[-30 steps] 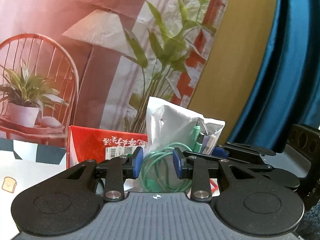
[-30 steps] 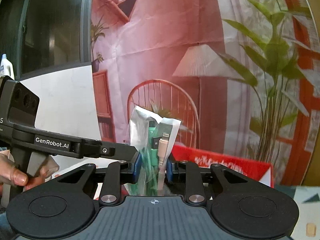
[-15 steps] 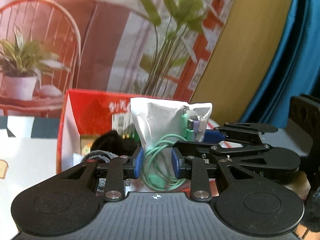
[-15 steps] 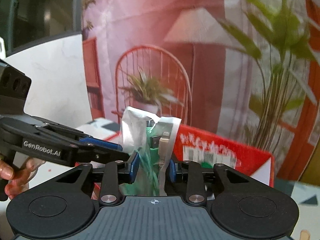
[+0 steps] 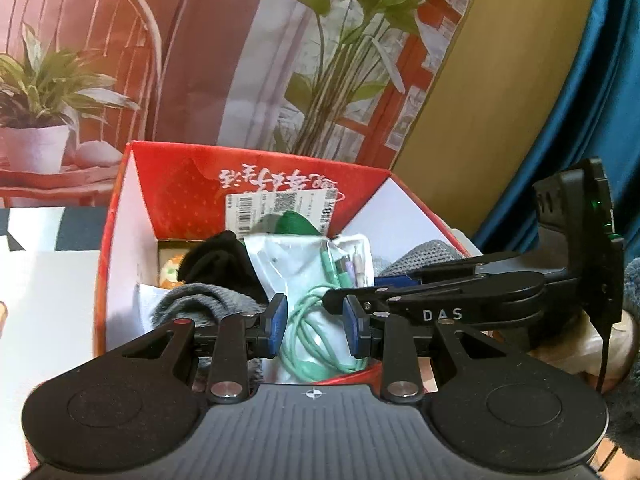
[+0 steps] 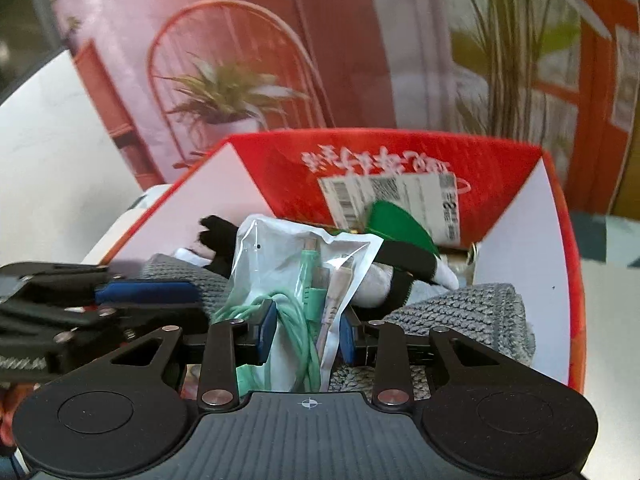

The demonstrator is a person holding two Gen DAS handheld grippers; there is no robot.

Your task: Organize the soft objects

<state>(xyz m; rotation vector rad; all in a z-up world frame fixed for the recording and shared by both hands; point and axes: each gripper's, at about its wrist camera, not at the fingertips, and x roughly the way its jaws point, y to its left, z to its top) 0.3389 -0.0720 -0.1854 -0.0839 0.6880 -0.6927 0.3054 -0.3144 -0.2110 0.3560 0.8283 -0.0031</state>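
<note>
A clear plastic bag of mint-green cables (image 5: 308,280) (image 6: 296,276) is held over the open red cardboard box (image 5: 180,184) (image 6: 280,172). My left gripper (image 5: 314,330) has its blue pads on either side of the bag's lower part. My right gripper (image 6: 308,334) is shut on the same bag from the other side. The box holds grey knitted cloth (image 6: 464,312) (image 5: 192,302), a black soft item (image 5: 218,258) and a green piece (image 6: 396,228). The right gripper (image 5: 460,300) shows in the left view.
The box stands on a white table (image 5: 44,300) with a printed backdrop of a chair and plants (image 5: 120,60) behind it. A blue curtain (image 5: 592,120) hangs at the right. A hand in a fuzzy sleeve (image 5: 628,320) is at the right edge.
Both grippers have lowered the cable bag from above the box rim down into the box. The box's contents have come into view.
</note>
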